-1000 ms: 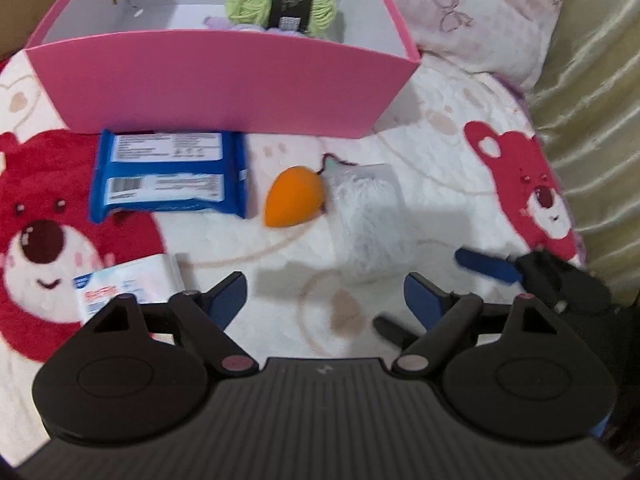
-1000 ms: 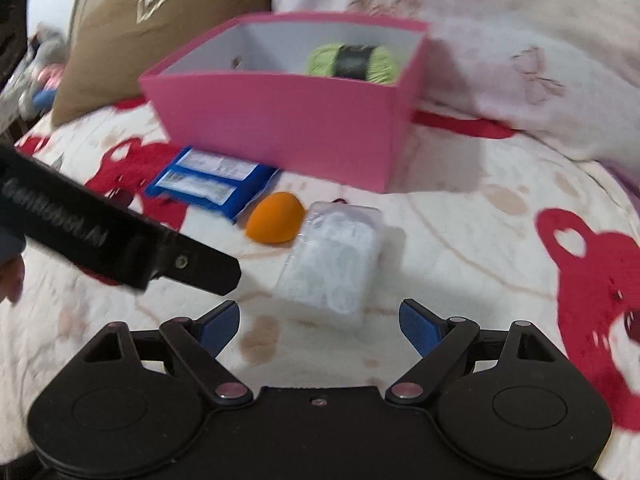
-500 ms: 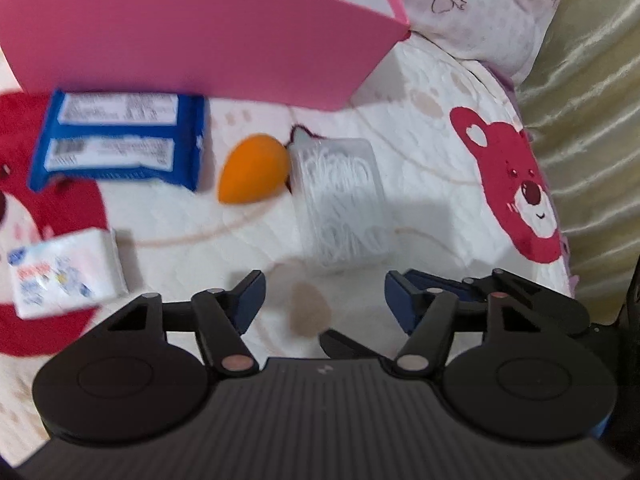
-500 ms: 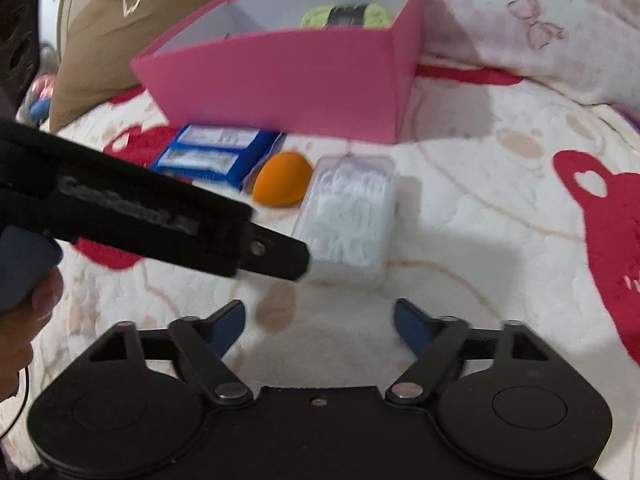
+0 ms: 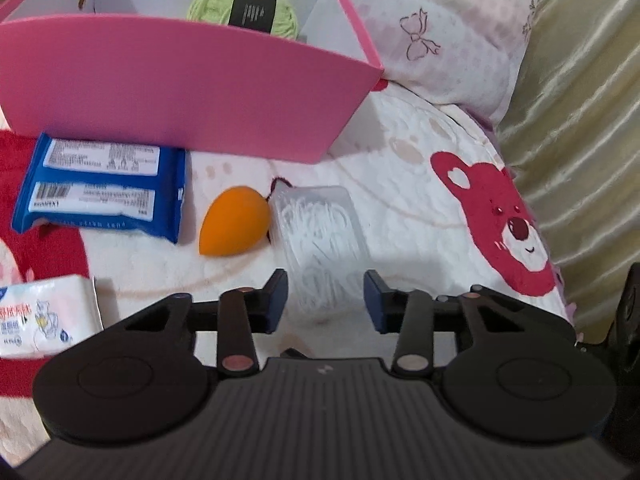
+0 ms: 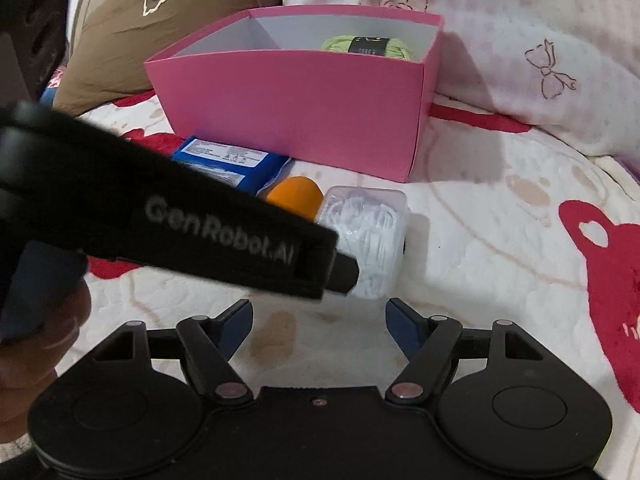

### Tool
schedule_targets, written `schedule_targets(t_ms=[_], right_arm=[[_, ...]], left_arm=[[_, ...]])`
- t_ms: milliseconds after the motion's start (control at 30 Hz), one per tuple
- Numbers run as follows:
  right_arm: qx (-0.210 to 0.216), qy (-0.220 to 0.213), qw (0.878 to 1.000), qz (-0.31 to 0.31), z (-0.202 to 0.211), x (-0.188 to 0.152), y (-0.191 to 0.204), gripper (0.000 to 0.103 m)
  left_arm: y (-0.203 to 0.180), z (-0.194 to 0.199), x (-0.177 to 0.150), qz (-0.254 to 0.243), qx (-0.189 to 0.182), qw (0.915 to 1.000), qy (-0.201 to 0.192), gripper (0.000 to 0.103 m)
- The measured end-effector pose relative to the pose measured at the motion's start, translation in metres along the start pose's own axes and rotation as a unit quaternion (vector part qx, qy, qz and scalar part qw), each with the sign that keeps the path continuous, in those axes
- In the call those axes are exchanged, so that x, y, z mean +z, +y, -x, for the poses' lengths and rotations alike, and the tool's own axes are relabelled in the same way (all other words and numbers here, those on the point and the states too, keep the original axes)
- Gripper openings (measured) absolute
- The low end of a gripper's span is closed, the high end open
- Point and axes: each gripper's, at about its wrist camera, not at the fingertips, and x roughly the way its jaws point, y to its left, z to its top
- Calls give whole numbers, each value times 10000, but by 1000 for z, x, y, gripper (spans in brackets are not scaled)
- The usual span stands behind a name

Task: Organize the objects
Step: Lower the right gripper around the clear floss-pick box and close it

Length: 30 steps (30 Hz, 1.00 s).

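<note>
A clear plastic box of white floss picks (image 5: 320, 232) lies on the bear-print blanket, beside an orange sponge egg (image 5: 234, 227). My left gripper (image 5: 325, 304) is open, its blue fingertips either side of the box's near end, not clamped. In the right wrist view the left gripper's black body crosses in front of the box (image 6: 370, 236) and the sponge (image 6: 296, 196). My right gripper (image 6: 320, 322) is open and empty, just short of the box. A pink box (image 5: 180, 92) behind holds a green yarn ball (image 5: 244, 10).
A blue wipes pack (image 5: 100, 188) lies left of the sponge, a white tissue pack (image 5: 44, 316) nearer left. Pillows (image 6: 520, 40) stand behind the pink box (image 6: 300, 108); a brown cushion (image 6: 160, 20) is at back left. A gold curtain (image 5: 580, 120) hangs at right.
My left gripper moved forward and its fingers narrowed to straddle the floss box's near end. The right gripper edged closer to the box; the left gripper's body now fills more of its view.
</note>
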Motion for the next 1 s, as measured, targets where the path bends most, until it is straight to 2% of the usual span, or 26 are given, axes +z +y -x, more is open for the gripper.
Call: schedule_targets(t_ms=[67,300,367,400,500,567,733,900,1000], right_arm=[[-48,20,10000,-25,-3,0,-2,77],[-343,-44,9993,-145,-14,5,-10,76],[-181,-11,9996,-235,-14,5,-14,65],[-101,9,9997,-233,-13,4,-13,64],[-42,41,9999,-111,-6,4,-10,64],[151,108,9993,-328,0,4,-15,62],[397,459,9971,-453,11,-5,-17,62],[367,516,9970,-454,8,-4,-20,66],[407,473,9963,-593,5,-2,-25,67]], left_arm=[[-2,-2,0,-62,72,9999,-54,33],[-1,-13,-7,-70,197,9998,-50,31],[0,-13,-7,-21,120,9999,28,32],[-1,-11,-6,3,111,9999,105,32],[-6,-5,-3,-185,125,9994,257,32],[-5,-1,-4,-77,26,9992,386,32],[-13,-4,-17,-16,79,9972,743,34],[4,-1,-14,663,-141,9958,611,33],[7,-1,-11,706,-43,9964,463,33]])
